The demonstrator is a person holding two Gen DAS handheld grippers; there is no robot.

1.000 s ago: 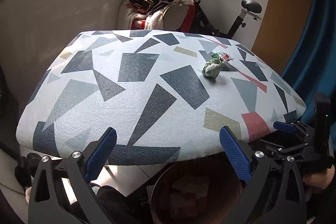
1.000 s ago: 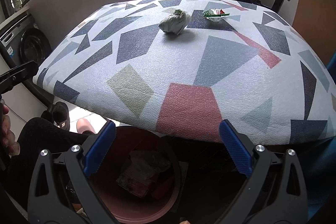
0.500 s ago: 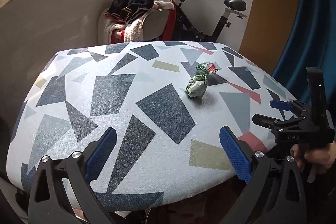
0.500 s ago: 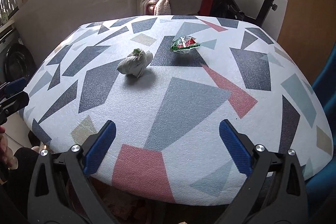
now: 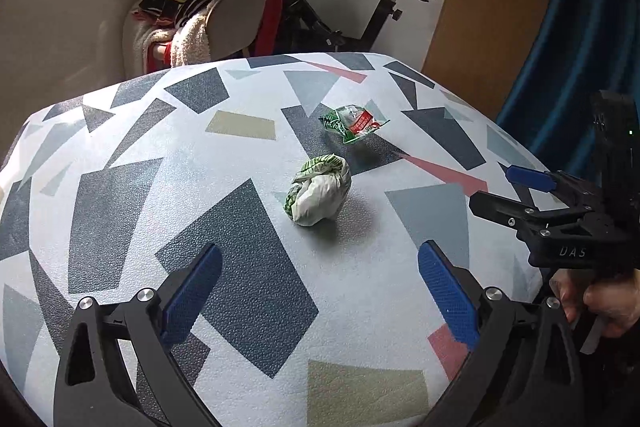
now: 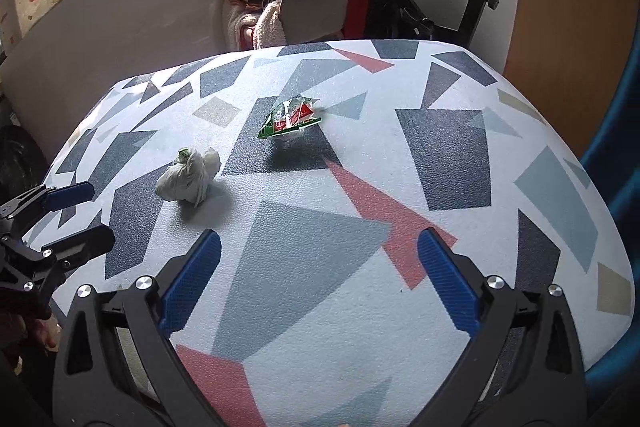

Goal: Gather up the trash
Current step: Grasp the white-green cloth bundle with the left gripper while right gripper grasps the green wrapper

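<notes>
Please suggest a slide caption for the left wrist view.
Open left gripper faces a crumpled wad and wrapper on the patterned table.

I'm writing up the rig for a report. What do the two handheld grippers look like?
Both match. The left gripper and right gripper have black skeletal frames with cut-out holes, silver screw heads and ribbed blue pads on the fingers. Seen from the left wrist view, the right gripper's body bears the lettering "DAS". No cables or sleeves are visible.
</notes>
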